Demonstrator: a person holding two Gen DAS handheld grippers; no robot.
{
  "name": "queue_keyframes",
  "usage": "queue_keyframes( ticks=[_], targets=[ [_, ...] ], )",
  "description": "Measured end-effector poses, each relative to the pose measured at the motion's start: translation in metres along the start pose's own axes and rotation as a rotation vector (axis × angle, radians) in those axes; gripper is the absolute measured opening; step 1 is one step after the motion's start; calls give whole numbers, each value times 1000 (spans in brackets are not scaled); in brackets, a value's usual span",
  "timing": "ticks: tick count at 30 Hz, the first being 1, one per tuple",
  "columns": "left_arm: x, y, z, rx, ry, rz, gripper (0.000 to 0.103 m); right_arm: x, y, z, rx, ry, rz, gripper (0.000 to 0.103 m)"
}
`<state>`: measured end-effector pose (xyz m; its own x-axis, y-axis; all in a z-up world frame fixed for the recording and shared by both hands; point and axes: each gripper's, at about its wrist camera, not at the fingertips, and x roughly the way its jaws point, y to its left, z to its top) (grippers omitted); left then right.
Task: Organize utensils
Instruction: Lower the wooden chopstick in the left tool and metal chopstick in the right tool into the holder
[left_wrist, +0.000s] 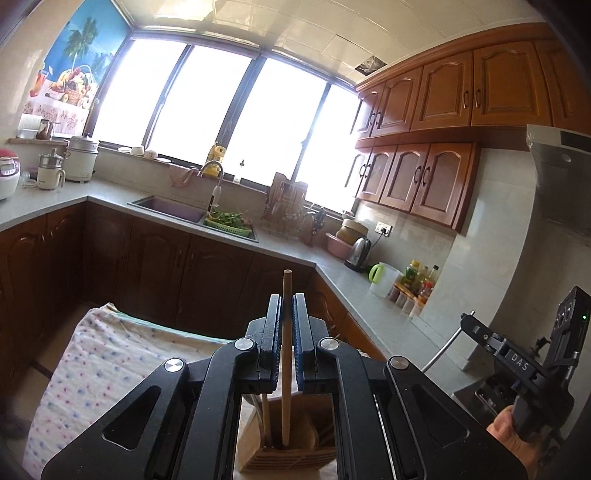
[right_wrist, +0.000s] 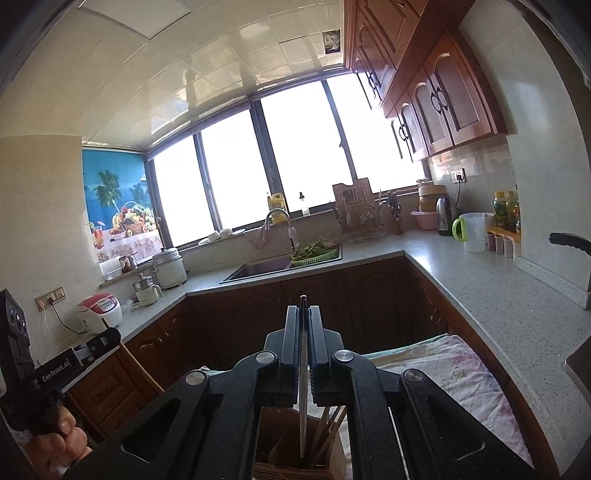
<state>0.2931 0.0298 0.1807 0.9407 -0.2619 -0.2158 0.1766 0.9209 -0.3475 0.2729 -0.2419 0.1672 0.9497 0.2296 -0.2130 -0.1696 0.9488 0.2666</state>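
Note:
My left gripper (left_wrist: 287, 299) is shut on a pale wooden stick (left_wrist: 287, 332) that stands upright. The stick's lower end reaches into a wooden utensil holder (left_wrist: 295, 458) just below the jaws. Beside it in the holder stands another wooden utensil (left_wrist: 266, 417). My right gripper (right_wrist: 303, 308) is shut on a thin metal utensil (right_wrist: 303, 406) whose lower end hangs in the same holder (right_wrist: 273, 424), next to several wooden sticks (right_wrist: 328, 428). Each view shows the other gripper, hand-held at the side: the right gripper (left_wrist: 467, 321) and the left gripper (right_wrist: 109, 338).
A flowered cloth (left_wrist: 110, 369) covers the surface under the holder. Grey counters run around the kitchen, with a sink (right_wrist: 258, 267), a green basket of vegetables (right_wrist: 314, 253), a dish rack (right_wrist: 354, 214), a kettle (right_wrist: 445, 216), a pitcher (right_wrist: 472, 232), bottles (right_wrist: 508, 214) and a rice cooker (right_wrist: 99, 312).

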Motion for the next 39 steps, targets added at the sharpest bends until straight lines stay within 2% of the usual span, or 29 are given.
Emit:
queue_keyframes(
  ticks=[5,17,21,39],
  targets=[
    [20,8,-27,-3,42,43,5,13,-9,-23,22,33,-15,4],
    [41,11,-72,5,154,51,5,40,-25,-66,85,163,-24,4],
    [44,8,-79,17,177,53,6,46,-26,-76,94,200,-25,4],
    [44,7,-77,29,186,56,6,48,-36,-79,128,213,-37,4]
  ],
)
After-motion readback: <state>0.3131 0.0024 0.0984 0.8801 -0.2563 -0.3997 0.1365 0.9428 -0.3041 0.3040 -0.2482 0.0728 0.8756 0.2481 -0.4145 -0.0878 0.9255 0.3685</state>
